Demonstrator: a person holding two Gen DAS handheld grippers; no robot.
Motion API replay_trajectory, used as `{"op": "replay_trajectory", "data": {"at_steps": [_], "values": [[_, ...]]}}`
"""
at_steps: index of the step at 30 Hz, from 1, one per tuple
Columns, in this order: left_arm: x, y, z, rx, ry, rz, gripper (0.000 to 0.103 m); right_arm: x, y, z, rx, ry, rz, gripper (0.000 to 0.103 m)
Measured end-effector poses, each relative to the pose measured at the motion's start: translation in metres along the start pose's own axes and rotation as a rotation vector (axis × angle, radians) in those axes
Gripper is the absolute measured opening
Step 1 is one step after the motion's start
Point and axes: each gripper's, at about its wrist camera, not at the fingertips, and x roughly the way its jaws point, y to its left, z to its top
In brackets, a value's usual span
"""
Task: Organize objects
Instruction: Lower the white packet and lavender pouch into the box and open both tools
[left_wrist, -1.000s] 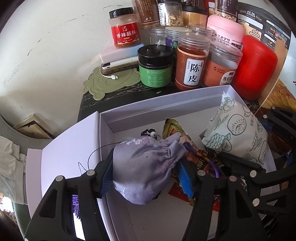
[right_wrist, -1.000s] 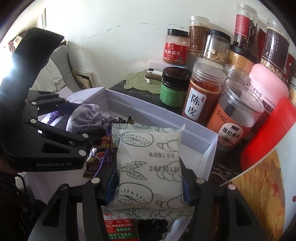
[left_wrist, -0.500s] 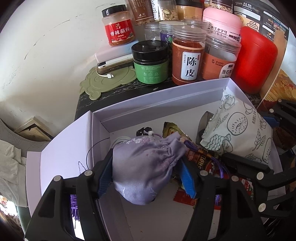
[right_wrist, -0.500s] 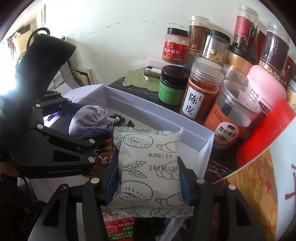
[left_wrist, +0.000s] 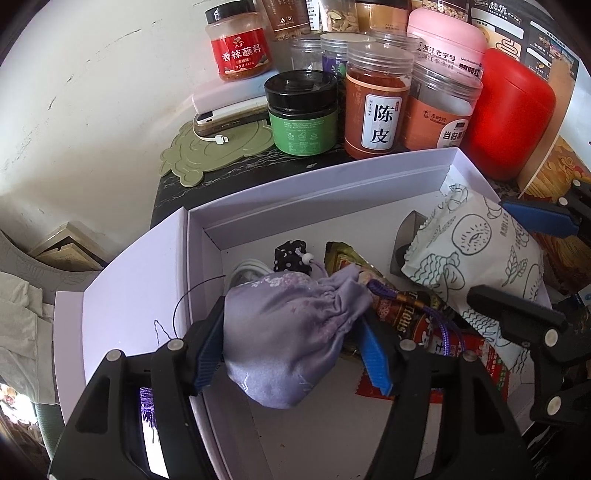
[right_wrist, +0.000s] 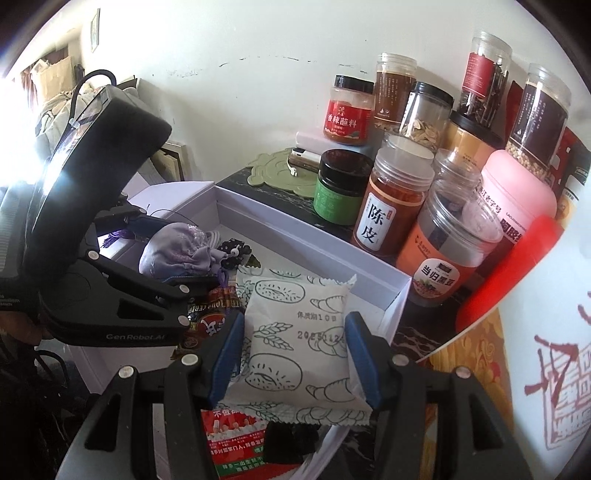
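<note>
Two grasps: purple pouch (left_wrist: 291, 332) between left fingers (left_wrist: 210, 347), snack packet (right_wrist: 295, 343) between right.

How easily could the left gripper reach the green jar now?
Probably not: the left gripper is shut on the purple pouch, and the white box wall stands before the green jar.

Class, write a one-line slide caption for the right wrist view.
Right claw grips a white snack packet over the white box; the left claw holds a lilac pouch.

One white box (left_wrist: 332, 192), one lilac pouch (left_wrist: 291, 332), one printed white packet (right_wrist: 299, 339), one green-labelled jar (left_wrist: 302, 112), one red canister (left_wrist: 513, 114).
</note>
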Motion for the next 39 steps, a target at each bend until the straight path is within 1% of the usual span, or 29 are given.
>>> {"op": "replay_trajectory", "data": {"at_steps": [5, 12, 14, 17, 19, 21, 24, 26, 29, 33, 39], "values": [[-0.003, 0.000, 0.000, 0.006, 0.013, 0.050, 0.068, -0.004, 0.001, 0.001, -0.010, -0.015, -0.005, 0.057], [-0.009, -0.002, 0.000, 0.005, 0.004, 0.072, 0.069, -0.008, 0.001, 0.001, -0.001, -0.020, -0.016, 0.057], [-0.011, -0.002, 0.000, 0.004, -0.001, 0.074, 0.070, -0.010, 0.000, 0.002, 0.005, -0.025, -0.015, 0.057], [-0.015, 0.000, 0.000, -0.010, -0.025, 0.056, 0.071, -0.007, -0.001, 0.002, 0.016, -0.014, -0.014, 0.057], [-0.016, 0.001, 0.000, -0.023, -0.024, 0.060, 0.072, -0.005, 0.000, 0.002, 0.019, -0.008, -0.012, 0.057], [-0.020, 0.001, 0.000, -0.029, -0.034, 0.063, 0.074, -0.005, 0.002, 0.002, 0.012, -0.004, -0.023, 0.057], [-0.027, 0.001, 0.000, -0.031, -0.053, 0.070, 0.080, -0.006, 0.003, 0.004, 0.006, 0.014, -0.050, 0.061], [-0.031, 0.001, 0.000, -0.042, -0.068, 0.073, 0.083, -0.010, 0.003, 0.003, 0.014, 0.014, -0.065, 0.061], [-0.037, 0.004, -0.003, -0.059, -0.071, 0.074, 0.084, -0.015, 0.003, 0.001, 0.017, 0.017, -0.076, 0.062], [-0.050, 0.002, -0.008, -0.066, -0.082, 0.087, 0.084, -0.026, 0.006, 0.001, 0.013, 0.013, -0.094, 0.062], [-0.084, -0.001, -0.015, -0.070, -0.121, 0.086, 0.084, -0.052, 0.014, 0.002, 0.016, -0.011, -0.119, 0.062]]}}
